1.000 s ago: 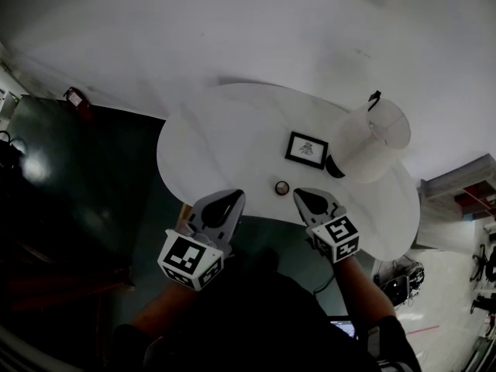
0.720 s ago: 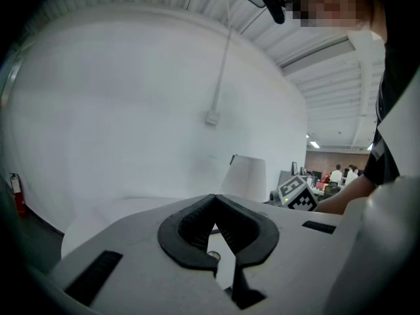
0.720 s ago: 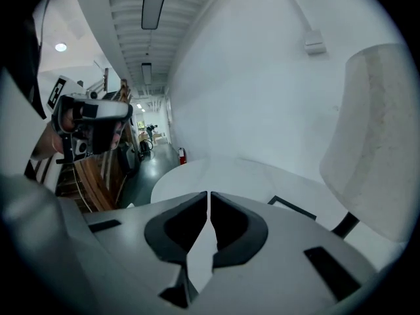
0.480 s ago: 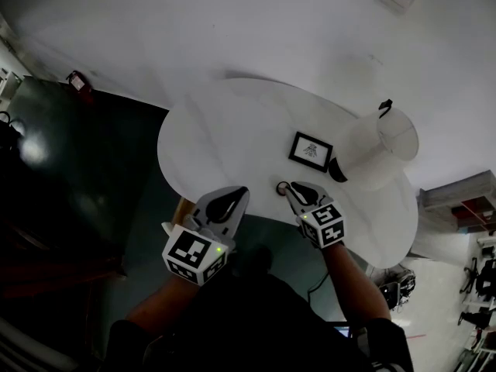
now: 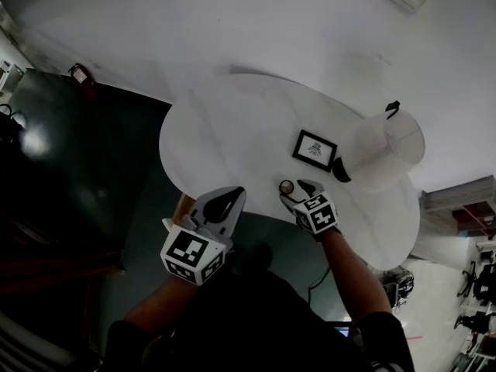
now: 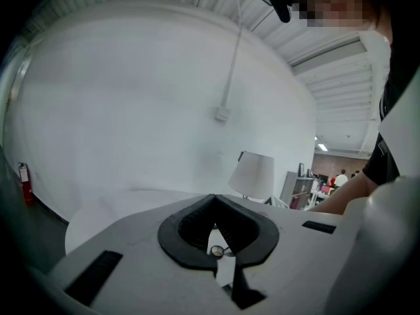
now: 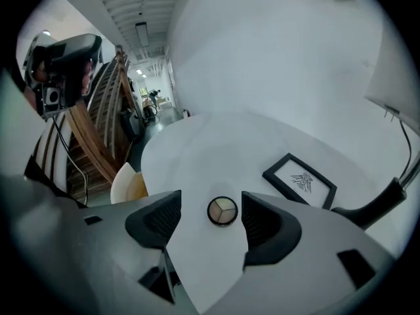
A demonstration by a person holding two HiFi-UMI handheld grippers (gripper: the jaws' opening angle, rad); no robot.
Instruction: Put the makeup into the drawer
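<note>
A small round makeup compact (image 5: 287, 186) with a dark rim and pale pans lies near the front edge of the white table (image 5: 232, 130). My right gripper (image 5: 297, 191) points down at it. Its jaws are opening, and in the right gripper view the compact (image 7: 222, 211) lies on the table between them, clear of both pads; right gripper (image 7: 210, 206). My left gripper (image 5: 232, 194) hovers at the table's front edge, left of the compact. Its tips meet with nothing between them, as the left gripper view shows (image 6: 213, 197). No drawer is in view.
A black-framed picture (image 5: 315, 149) lies just behind the compact. A white table lamp (image 5: 387, 149) on a dark base stands at the right end. A tan wooden piece (image 5: 184, 208) shows below the table's edge by the left gripper. Dark floor lies left.
My right gripper has come down and forward over the compact, and its jaws have gone from shut to open around it. The left gripper has barely shifted.
</note>
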